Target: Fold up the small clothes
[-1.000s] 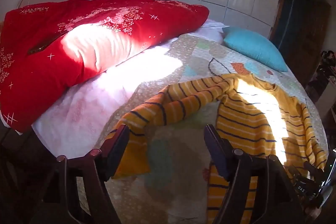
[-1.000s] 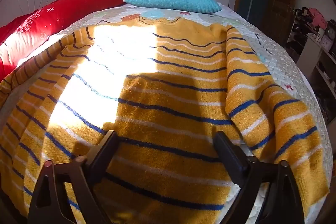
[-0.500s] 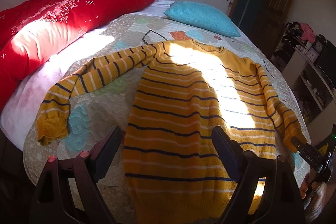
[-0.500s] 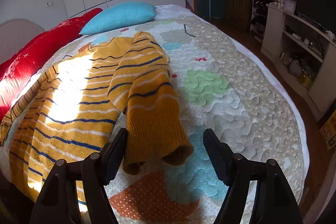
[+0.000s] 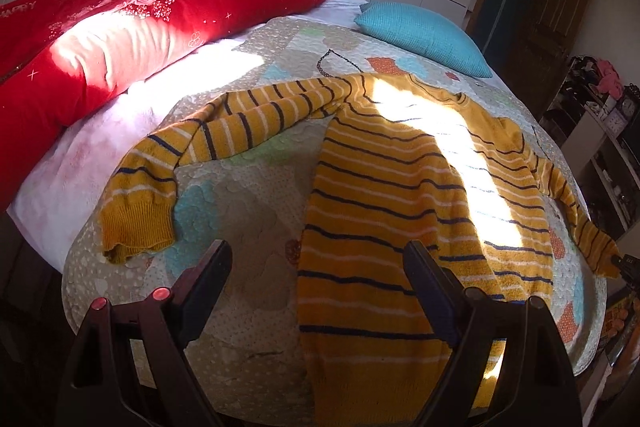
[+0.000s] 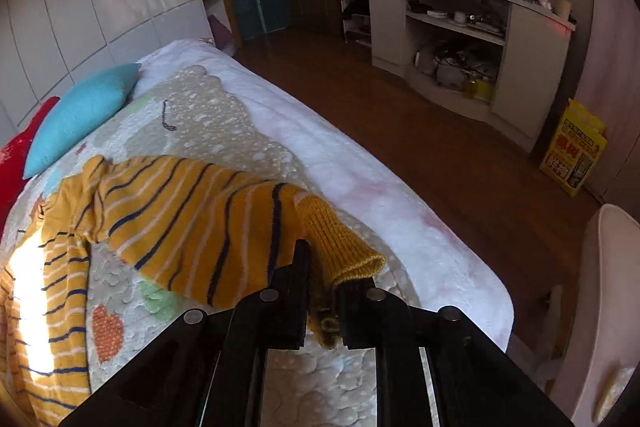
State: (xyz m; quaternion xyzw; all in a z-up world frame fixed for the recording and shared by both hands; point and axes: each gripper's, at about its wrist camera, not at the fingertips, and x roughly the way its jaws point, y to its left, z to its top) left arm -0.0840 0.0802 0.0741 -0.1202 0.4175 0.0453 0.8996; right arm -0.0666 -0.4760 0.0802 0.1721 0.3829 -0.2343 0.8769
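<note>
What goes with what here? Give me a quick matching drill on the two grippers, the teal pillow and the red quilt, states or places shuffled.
Things:
1. right gripper
2. left gripper
3. teal pillow
4. red quilt

States or places:
A. open, above the bed, holding nothing
B. along the headboard side of the bed
C. shut on the sweater cuff
D. beyond the sweater's collar

Pairs: 1-C, 2-A, 3-D, 4-B

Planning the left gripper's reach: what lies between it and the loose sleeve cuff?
Only bare quilt between the open left gripper and the sleeve cuff, per the left wrist view.
</note>
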